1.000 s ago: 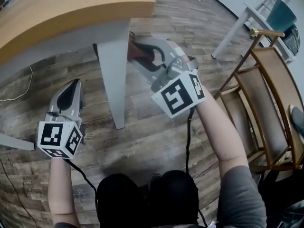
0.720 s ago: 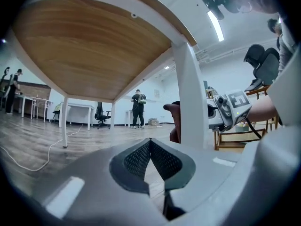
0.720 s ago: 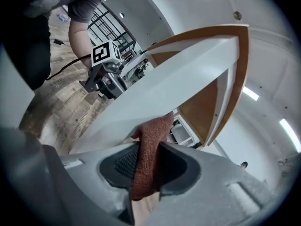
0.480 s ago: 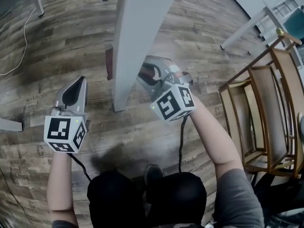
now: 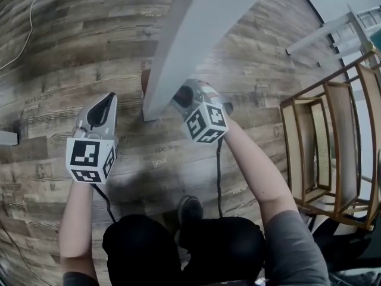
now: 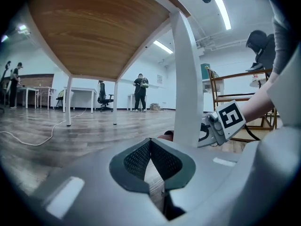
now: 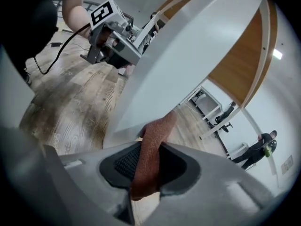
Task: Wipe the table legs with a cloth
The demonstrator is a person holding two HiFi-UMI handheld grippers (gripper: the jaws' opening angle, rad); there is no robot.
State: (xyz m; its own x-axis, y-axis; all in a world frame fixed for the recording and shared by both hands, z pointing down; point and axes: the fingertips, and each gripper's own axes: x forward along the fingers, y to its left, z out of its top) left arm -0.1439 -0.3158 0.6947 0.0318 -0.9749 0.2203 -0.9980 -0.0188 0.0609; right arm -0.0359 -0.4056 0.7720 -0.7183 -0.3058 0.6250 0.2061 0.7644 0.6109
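low in the head view, the person's two forearms reach forward. centre left, the left gripper (image 5: pixel 109 99) has its jaws pinched together on nothing, just beside the white table leg (image 5: pixel 178 52). at centre, the right gripper (image 7: pixel 151 147) clamps a rust-brown cloth (image 7: pixel 155 128) that meets the leg near its foot on the plank floor (image 5: pixel 77 34). at the right edge stands a wooden chair (image 5: pixel 342 142).

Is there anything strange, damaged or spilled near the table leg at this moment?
Nothing stands out. The right gripper is shut on the cloth at the lower part of the table leg, the left gripper is shut and empty beside it, and the floor shows no spill.
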